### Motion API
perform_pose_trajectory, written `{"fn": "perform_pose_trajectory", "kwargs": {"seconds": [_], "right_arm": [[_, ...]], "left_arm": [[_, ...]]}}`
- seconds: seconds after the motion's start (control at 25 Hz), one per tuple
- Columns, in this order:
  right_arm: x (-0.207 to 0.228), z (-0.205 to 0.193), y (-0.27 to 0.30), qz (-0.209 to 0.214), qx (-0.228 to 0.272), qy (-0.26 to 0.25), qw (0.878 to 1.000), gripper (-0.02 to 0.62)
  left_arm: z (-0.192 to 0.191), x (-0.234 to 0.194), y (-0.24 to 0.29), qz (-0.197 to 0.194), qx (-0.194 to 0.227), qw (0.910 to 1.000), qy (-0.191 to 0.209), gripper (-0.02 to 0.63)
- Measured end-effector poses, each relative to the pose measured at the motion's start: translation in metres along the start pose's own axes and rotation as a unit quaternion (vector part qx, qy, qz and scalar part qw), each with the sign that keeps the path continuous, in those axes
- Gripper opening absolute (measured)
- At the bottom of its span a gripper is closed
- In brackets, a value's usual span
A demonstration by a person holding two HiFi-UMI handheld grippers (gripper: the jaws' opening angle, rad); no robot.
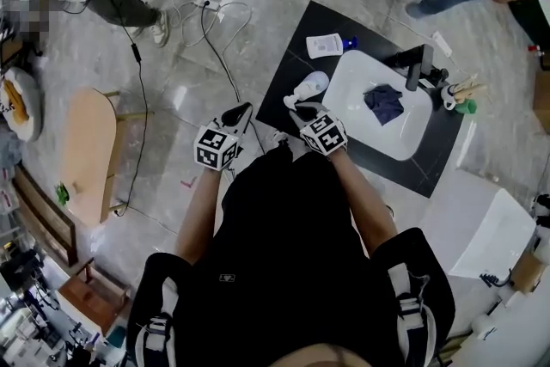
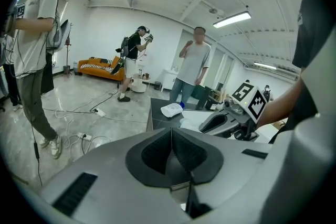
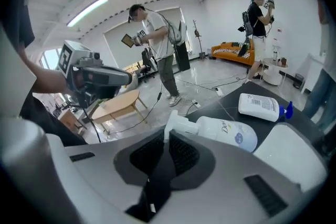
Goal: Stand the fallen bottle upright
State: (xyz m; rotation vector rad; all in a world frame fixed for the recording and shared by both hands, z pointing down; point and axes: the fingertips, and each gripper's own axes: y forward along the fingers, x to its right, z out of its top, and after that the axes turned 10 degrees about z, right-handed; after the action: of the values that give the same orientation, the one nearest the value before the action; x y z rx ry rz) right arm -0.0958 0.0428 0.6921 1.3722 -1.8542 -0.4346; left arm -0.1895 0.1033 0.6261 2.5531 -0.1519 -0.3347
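At two o'clock from the person's chest in the head view lies a black counter (image 1: 288, 69), its far corner cut off by a bystander's legs at the top edge. A white sink basin (image 1: 342, 99) fills most of its right half. Inside the basin sits a crumpled dark blue cloth (image 1: 384, 103), and nothing else can be made out in there. A black faucet (image 1: 415, 69) stands at one o'clock of the basin. Past it, at three o'clock, are some wooden-handled pieces and something green, too small to tell.

At eleven o'clock of the basin a flat white bottle with a blue cap (image 1: 324, 45) lies on its side. The white pump bottle (image 3: 226, 132) is at nine o'clock of the basin, just beside its rim. It is not upright: its body leans away, with its neck toward the right gripper (image 1: 301, 112). That gripper's fingers are clamped on the bottle's pump head, whose spout pokes out at the tips. In the head view the gripper covers the pump. No view shows whether the bottle's base rests on the counter.

The left gripper (image 2: 171, 130) hangs at nine o'clock of the right one, off the counter and over the floor, with its fingers pressed together on nothing. The person's torso hides both forearms' lower parts.
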Motion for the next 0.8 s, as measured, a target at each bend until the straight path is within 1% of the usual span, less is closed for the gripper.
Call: {"fn": "perform_pose_trajectory", "kwargs": {"seconds": [0.2, 0.32, 0.44, 0.68, 0.8], "right_arm": [[-0.008, 0.02, -0.017, 0.044, 0.051, 0.045, 0.997, 0.089], [-0.011, 0.031, -0.028, 0.073, 0.086, 0.079, 0.99, 0.091], [-0.01, 0.035, -0.036, 0.088, 0.109, 0.111, 0.984, 0.091], [-0.002, 0.039, -0.057, 0.125, 0.157, 0.169, 0.965, 0.095], [0.006, 0.038, -0.066, 0.132, 0.182, 0.204, 0.953, 0.095]], "left_arm": [[0.01, 0.009, 0.009, -0.009, 0.007, 0.9999, 0.0, 0.015], [0.013, 0.015, 0.011, -0.015, 0.008, 0.9999, 0.001, 0.015], [0.013, 0.021, 0.013, -0.02, 0.008, 0.9998, 0.003, 0.015], [0.012, 0.029, 0.021, -0.024, 0.007, 0.9997, 0.003, 0.015], [0.011, 0.031, 0.022, -0.025, 0.008, 0.9996, 0.001, 0.015]]}}
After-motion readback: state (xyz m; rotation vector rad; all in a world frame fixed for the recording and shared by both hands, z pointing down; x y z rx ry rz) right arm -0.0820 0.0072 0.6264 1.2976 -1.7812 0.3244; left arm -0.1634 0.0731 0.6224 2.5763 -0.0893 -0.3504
